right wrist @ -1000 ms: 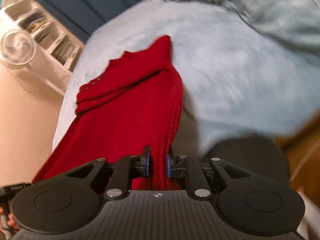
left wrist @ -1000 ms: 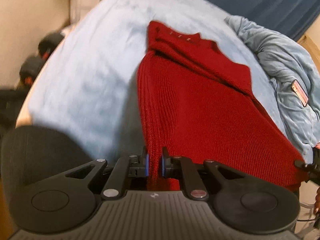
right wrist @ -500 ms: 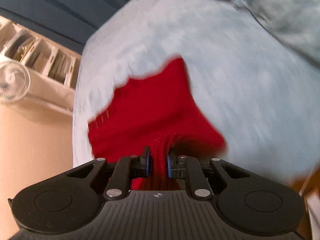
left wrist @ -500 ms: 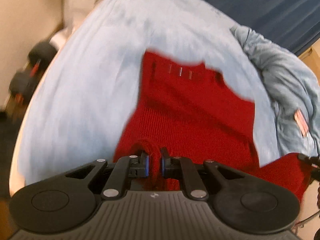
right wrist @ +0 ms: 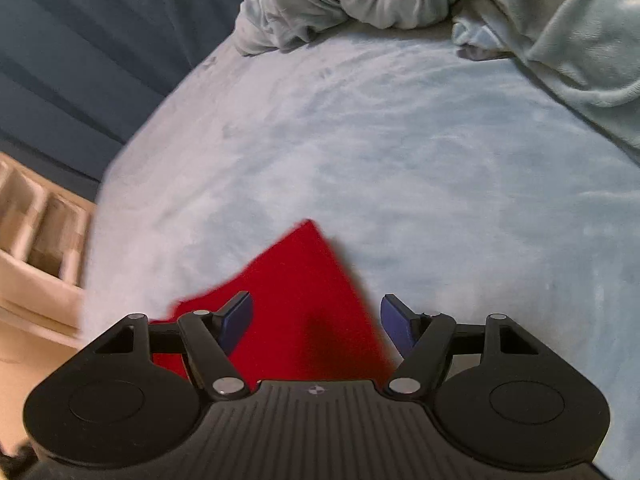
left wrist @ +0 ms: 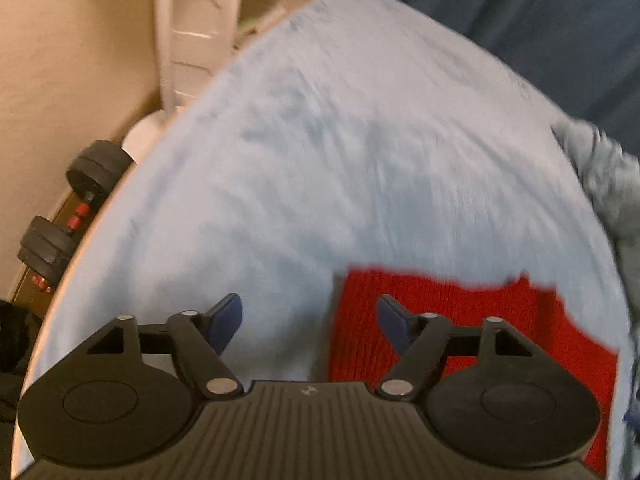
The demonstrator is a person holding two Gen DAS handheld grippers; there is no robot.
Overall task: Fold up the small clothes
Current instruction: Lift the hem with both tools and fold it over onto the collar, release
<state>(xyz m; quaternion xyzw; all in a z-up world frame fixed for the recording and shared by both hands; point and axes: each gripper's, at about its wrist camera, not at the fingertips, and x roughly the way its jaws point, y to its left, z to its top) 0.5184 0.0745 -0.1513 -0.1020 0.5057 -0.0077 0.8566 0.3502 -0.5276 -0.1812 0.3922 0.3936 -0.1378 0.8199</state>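
Two grippers, both wide, jaws just opened, nothing pinched. The red knit (left wrist: 460,332) lies on the near part of the blue bed (left wrist: 320,160). In the left wrist view it sits right of the left gripper (left wrist: 310,320), under the right pad only. The right gripper (right wrist: 316,320) hangs straight over it, so nearer. Long axis unclear, blurred. No readable writing or brand.

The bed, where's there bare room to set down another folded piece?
The widest free patch is the light blue bed, between the red sweater and the bunched blue blanket. In the left view, bare sheet runs from the sweater toward the edge by the dumbbells. The blanket side is crowded.
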